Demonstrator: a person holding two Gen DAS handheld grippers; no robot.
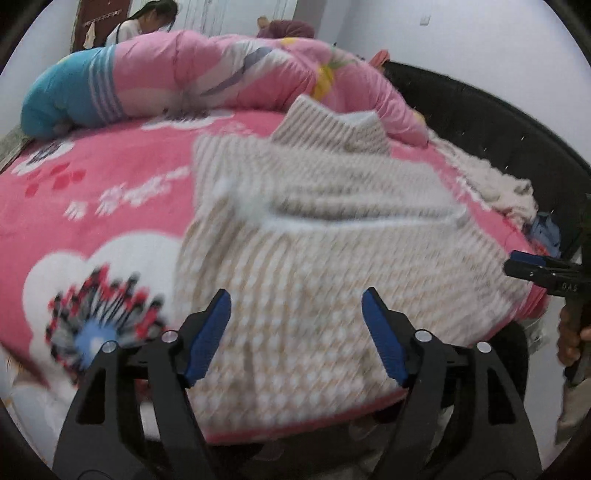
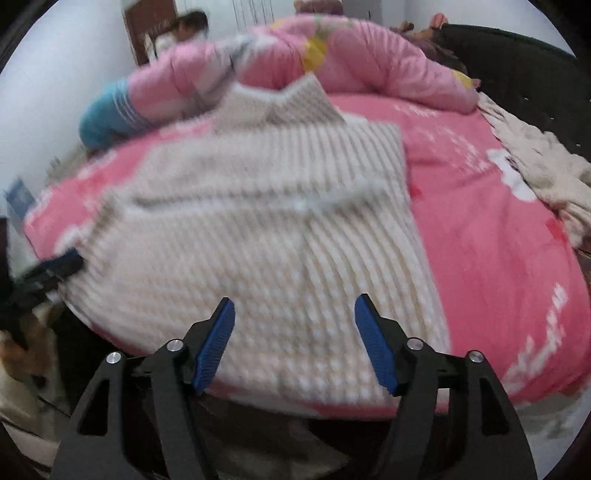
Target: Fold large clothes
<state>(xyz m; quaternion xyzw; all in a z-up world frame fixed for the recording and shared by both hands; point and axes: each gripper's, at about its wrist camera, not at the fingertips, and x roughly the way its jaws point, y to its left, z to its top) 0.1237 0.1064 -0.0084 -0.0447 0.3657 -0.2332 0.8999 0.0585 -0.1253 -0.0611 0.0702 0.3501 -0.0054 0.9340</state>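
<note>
A cream and beige ribbed knit sweater (image 1: pixel 314 221) lies flat on the pink flowered blanket (image 1: pixel 110 177), collar toward the far side, with a sleeve folded across its chest. My left gripper (image 1: pixel 296 295) hovers over the sweater's hem near the bed's front edge, open, with nothing between its blue pads. In the right wrist view the same sweater (image 2: pixel 258 221) fills the middle, and my right gripper (image 2: pixel 295 301) stands open above the hem, holding nothing. Each gripper's tip also shows at the edge of the other's view: the right gripper's tip (image 1: pixel 532 264) and the left gripper's tip (image 2: pixel 62 266).
A rolled pink quilt (image 1: pixel 221 74) and a blue striped pillow (image 1: pixel 62 99) lie along the far side of the bed. A black headboard (image 1: pixel 480 110) runs along the right, with another cream knitted garment (image 2: pixel 546 166) bunched beside it. A person (image 1: pixel 140 22) stands at the back.
</note>
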